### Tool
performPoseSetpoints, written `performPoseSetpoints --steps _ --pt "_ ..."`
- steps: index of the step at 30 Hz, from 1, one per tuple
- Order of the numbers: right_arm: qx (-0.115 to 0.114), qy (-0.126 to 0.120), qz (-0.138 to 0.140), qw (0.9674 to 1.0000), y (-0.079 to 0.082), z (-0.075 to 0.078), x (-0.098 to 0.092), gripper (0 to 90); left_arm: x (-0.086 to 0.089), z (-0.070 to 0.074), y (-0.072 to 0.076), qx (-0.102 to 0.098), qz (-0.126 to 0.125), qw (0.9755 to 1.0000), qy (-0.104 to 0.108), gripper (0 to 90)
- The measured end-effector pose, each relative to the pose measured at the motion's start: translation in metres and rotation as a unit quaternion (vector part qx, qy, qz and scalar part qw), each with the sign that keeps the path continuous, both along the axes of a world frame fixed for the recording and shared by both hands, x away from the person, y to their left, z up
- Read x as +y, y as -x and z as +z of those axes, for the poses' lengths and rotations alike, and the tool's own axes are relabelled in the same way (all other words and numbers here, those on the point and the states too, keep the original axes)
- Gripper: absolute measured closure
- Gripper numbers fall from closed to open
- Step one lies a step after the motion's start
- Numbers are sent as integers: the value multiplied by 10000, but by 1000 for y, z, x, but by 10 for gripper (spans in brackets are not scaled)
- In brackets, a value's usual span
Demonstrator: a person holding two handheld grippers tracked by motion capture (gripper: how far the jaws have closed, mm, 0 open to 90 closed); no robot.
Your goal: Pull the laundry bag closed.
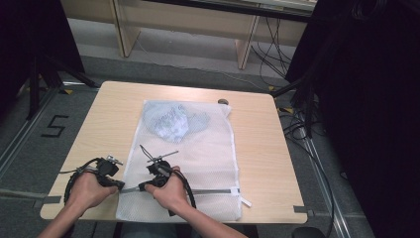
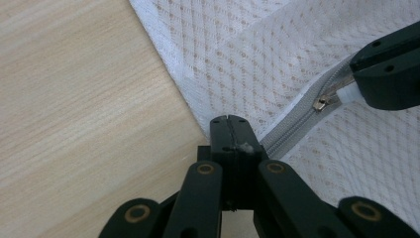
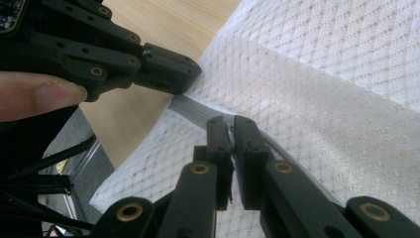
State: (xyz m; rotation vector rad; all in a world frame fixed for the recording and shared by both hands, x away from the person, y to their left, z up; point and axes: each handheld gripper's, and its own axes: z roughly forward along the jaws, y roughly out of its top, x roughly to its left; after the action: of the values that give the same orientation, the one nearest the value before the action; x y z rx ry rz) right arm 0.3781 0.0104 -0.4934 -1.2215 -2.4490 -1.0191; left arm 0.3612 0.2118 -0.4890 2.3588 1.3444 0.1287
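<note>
mesh laundry bag (image 1: pixel 198 148): white, flat on the wooden table (image 1: pixel 109 114), long side running from near to far, its near edge at the table's near edge; in the left gripper view (image 2: pixel 277 54) its left edge crosses the bare wood at a slant.
garment in bag (image 1: pixel 171 121): pale blue-and-white cloth bunched in the far half of the bag, seen through the mesh.
zipper (image 1: pixel 213 191): grey tape running left to right across the bag's near part; in the left gripper view (image 2: pixel 292 129) it runs from the closed jaws up to the right; in the right gripper view (image 3: pixel 190 110) a grey stretch lies between the two grippers.
zipper pull (image 2: pixel 322 103): small metal tab, right at the tip of the other gripper's jaws.
left gripper (image 1: pixel 120 188): at the bag's near left edge, held in the left hand (image 1: pixel 89 191); in its own view (image 2: pixel 229 124) the jaws are pressed together on the zipper's end at the bag's edge.
right gripper (image 1: pixel 142 186): just right of the left one, held in the right hand (image 1: pixel 171 191); in its own view (image 3: pixel 232 125) the jaws are nearly together, pinching the zipper pull, a thin bit of metal between them.
small round object (image 1: pixel 223 101): dark, on the table just past the bag's far right corner; too small to name.
floor marking (image 1: pixel 54 126): a black "5" on the grey floor left of the table.
</note>
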Motion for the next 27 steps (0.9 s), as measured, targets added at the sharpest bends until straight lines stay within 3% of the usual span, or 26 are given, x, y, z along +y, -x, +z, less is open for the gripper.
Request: performPoseSetpoints --steps 2,3,8,10,12,13,17,18,20,22,27 --pt "9 7 -8 10000 0 0 0 870 0 0 0 -33 23 10000 6 900" --pt "143 35 -100 9998 1 2 -1 870 0 0 0 -16 17 10000 7 900" --pt "140 17 -67 9999 1 3 -3 870 1 0 -1 -13 -63 10000 -7 900" --pt "179 35 -98 9998 1 3 -3 870 -1 0 1 -42 73 10000 33 900" --pt "247 15 -110 9996 2 4 -3 870 0 0 0 -27 36 10000 6 900" --pt "124 29 -108 9999 1 3 -5 870 0 0 0 -31 42 10000 10 900" --pt "170 -5 -98 9998 0 3 -7 870 0 -1 -1 -41 -21 10000 24 900" --pt "49 21 -36 10000 -1 3 -7 870 -1 -1 0 -54 37 10000 71 900" --pt "200 100 -200 9995 1 4 -7 870 -1 0 1 -43 73 10000 30 900" --pt "206 67 -160 9996 1 4 -7 870 1 0 -1 -35 -33 10000 6 900" --pt "198 110 -176 9996 1 4 -9 870 0 -1 -1 -46 -12 10000 27 900"
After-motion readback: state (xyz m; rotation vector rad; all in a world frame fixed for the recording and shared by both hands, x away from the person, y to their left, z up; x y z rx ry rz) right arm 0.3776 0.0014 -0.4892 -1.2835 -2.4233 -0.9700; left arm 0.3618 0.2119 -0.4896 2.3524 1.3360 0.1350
